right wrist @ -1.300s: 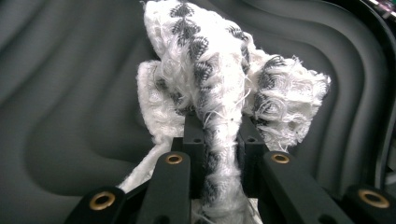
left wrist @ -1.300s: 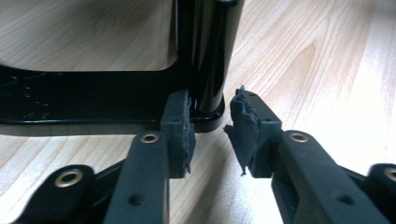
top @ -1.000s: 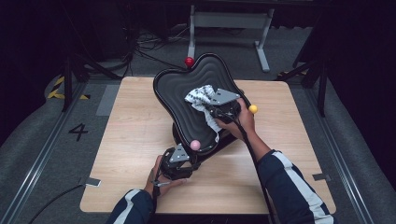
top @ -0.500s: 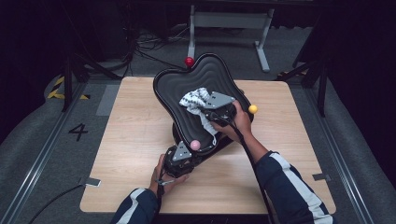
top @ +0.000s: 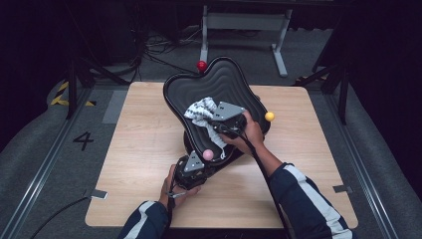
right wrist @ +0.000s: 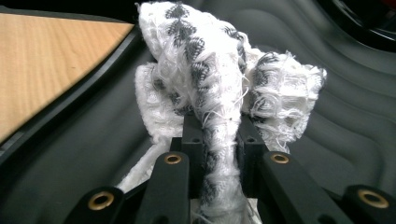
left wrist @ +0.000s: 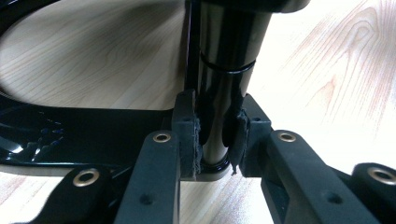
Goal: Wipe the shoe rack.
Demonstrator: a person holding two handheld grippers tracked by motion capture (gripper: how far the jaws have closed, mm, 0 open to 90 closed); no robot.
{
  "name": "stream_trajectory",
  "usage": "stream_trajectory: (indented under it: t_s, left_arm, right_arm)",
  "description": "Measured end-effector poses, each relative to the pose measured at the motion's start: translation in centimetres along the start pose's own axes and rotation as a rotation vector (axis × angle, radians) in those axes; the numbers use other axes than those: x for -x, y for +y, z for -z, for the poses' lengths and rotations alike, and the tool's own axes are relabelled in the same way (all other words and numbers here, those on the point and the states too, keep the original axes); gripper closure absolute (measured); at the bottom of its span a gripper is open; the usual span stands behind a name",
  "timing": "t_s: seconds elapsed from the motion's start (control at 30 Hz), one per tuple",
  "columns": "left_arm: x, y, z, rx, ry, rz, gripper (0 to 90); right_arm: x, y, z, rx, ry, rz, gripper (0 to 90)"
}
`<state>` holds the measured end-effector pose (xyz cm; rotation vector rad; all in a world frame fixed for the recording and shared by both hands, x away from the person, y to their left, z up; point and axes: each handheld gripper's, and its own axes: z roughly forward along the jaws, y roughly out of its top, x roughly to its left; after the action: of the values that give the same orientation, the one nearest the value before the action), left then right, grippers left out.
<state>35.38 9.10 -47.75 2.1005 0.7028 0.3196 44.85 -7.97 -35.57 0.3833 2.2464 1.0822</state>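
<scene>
On the wooden tabletop (top: 139, 149), left claw (left wrist: 215, 135) has just closed on the black post (left wrist: 224, 70) of the tilted wavy tray (top: 219, 84); right claw (right wrist: 219, 135) pinches the white patterned cloth (right wrist: 210, 70), bunched ahead against tray's ribbed face.

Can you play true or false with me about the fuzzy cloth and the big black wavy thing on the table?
1. The right gripper is squeezing a white and grey cloth. True.
2. The cloth lies on the bare wooden table. False: it is pressed against the black wavy seat.
3. The left gripper is clamped on a shiny black post under the seat. True.
4. The seat lies flat on the table. False: it stands tilted up.
5. The cloth is plain red. False: it is white with a grey pattern.
</scene>
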Motion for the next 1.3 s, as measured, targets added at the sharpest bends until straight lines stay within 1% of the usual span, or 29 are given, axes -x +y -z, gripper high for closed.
stream_trajectory:
  t_s: [0.03, 0.07, 0.1, 0.13, 0.27, 0.3, 0.4, 0.43, 0.5, 0.53, 0.63, 0.67, 0.73, 0.8, 0.83, 0.87, 0.9, 0.93, 0.97, 1.0, 1.03, 1.07, 1.1, 1.13, 1.17, 1.2, 1.23, 1.27, 1.3]
  left_arm:
    - [0.0, 0.0, 0.0, 0.001, -0.003, 0.008, 73.6]
    - [0.0, 0.0, 0.0, 0.001, -0.003, 0.008, 73.6]
    - [0.0, 0.0, 0.0, 0.001, -0.004, 0.007, 73.6]
    - [0.0, 0.0, 0.0, 0.001, -0.006, 0.009, 73.6]
    - [-0.1, 0.0, 0.0, -0.003, -0.009, 0.006, 73.6]
    - [0.0, 0.0, 0.0, -0.002, -0.009, 0.012, 73.6]
    - [0.0, 0.0, 0.0, -0.003, -0.011, 0.015, 73.7]
    - [0.0, 0.0, 0.0, 0.000, -0.008, 0.008, 73.6]
    - [0.0, 0.0, 0.0, -0.004, -0.011, 0.015, 73.7]
    - [0.0, 0.0, 0.0, -0.005, -0.009, 0.007, 73.7]
    - [0.0, 0.0, 0.0, -0.003, -0.011, 0.014, 73.7]
    - [0.0, 0.0, 0.0, -0.004, -0.013, 0.015, 73.7]
    - [0.0, 0.0, 0.0, -0.003, -0.013, 0.015, 73.7]
    - [0.0, 0.0, 0.0, -0.009, -0.016, 0.013, 73.6]
    - [0.0, 0.0, 0.0, -0.009, -0.021, 0.005, 73.6]
    - [0.1, 0.0, -0.1, -0.003, -0.028, 0.011, 73.6]
    - [0.1, 0.0, -0.1, -0.006, -0.032, 0.006, 73.6]
    - [0.1, 0.0, -0.1, -0.006, -0.034, 0.001, 73.6]
    - [0.1, 0.0, -0.1, -0.006, -0.034, 0.001, 73.6]
    - [0.1, 0.0, -0.1, -0.003, -0.037, -0.001, 73.6]
    - [0.2, 0.0, -0.1, -0.005, -0.036, 0.000, 73.6]
    - [0.1, 0.1, -0.1, -0.005, -0.032, -0.006, 73.6]
    - [0.1, 0.1, -0.1, -0.005, -0.032, -0.006, 73.6]
    - [0.1, 0.1, -0.1, -0.005, -0.032, -0.006, 73.6]
    - [0.1, 0.1, -0.1, -0.004, -0.032, -0.006, 73.6]
    - [0.1, 0.0, -0.1, -0.003, -0.037, -0.004, 73.6]
    - [0.1, 0.0, -0.1, -0.003, -0.037, -0.004, 73.6]
    - [0.1, 0.1, -0.1, -0.005, -0.033, -0.005, 73.6]
    - [0.1, 0.1, -0.1, -0.005, -0.033, -0.005, 73.6]
  right_arm:
    - [0.7, -0.4, 0.1, -0.006, -0.006, -0.021, 78.5]
    - [0.7, -0.4, 0.1, -0.006, -0.006, -0.021, 78.5]
    - [1.2, -0.7, 0.2, -0.017, -0.019, -0.030, 78.5]
    - [1.8, -1.0, 0.4, -0.036, -0.047, -0.032, 78.5]
    - [3.9, -2.5, 0.9, -0.079, -0.113, -0.067, 78.5]
    - [4.5, -3.0, 1.1, -0.094, -0.134, -0.075, 78.5]
    - [5.7, -4.2, 1.3, -0.142, -0.214, -0.097, 78.6]
    - [6.1, -4.6, 1.4, -0.145, -0.230, -0.123, 78.6]
    - [6.7, -5.1, 1.6, -0.180, -0.269, -0.126, 78.6]
    - [7.0, -5.4, 1.7, -0.184, -0.280, -0.128, 78.7]
    - [7.5, -5.9, 1.9, -0.196, -0.291, -0.145, 78.7]
    - [7.7, -6.1, 1.9, -0.195, -0.291, -0.150, 78.6]
    - [8.0, -6.4, 2.1, -0.179, -0.278, -0.179, 78.7]
    - [7.8, -6.4, 2.1, -0.175, -0.274, -0.188, 78.9]
    - [7.7, -6.4, 2.1, -0.168, -0.271, -0.190, 79.0]
    - [7.4, -6.3, 2.1, -0.164, -0.258, -0.191, 79.0]
    - [7.1, -6.2, 2.1, -0.150, -0.234, -0.192, 79.0]
    - [6.7, -6.0, 2.1, -0.137, -0.198, -0.190, 79.0]
    - [6.2, -5.8, 2.1, -0.135, -0.194, -0.175, 79.0]
    - [5.5, -5.5, 2.0, -0.140, -0.191, -0.142, 79.0]
    - [5.1, -5.4, 2.0, -0.137, -0.178, -0.134, 79.0]
    - [4.7, -5.2, 2.0, -0.125, -0.151, -0.133, 78.9]
    - [4.7, -5.2, 2.0, -0.125, -0.151, -0.133, 78.9]
    - [4.2, -5.0, 2.0, -0.116, -0.133, -0.123, 78.9]
    - [3.6, -4.8, 2.0, -0.110, -0.130, -0.109, 79.0]
    - [2.8, -4.5, 2.0, -0.094, -0.105, -0.094, 79.0]
    - [2.8, -4.5, 2.0, -0.094, -0.105, -0.094, 79.0]
    - [2.2, -4.2, 2.1, -0.090, -0.090, -0.080, 79.0]
    - [2.2, -4.2, 2.1, -0.090, -0.090, -0.080, 79.0]
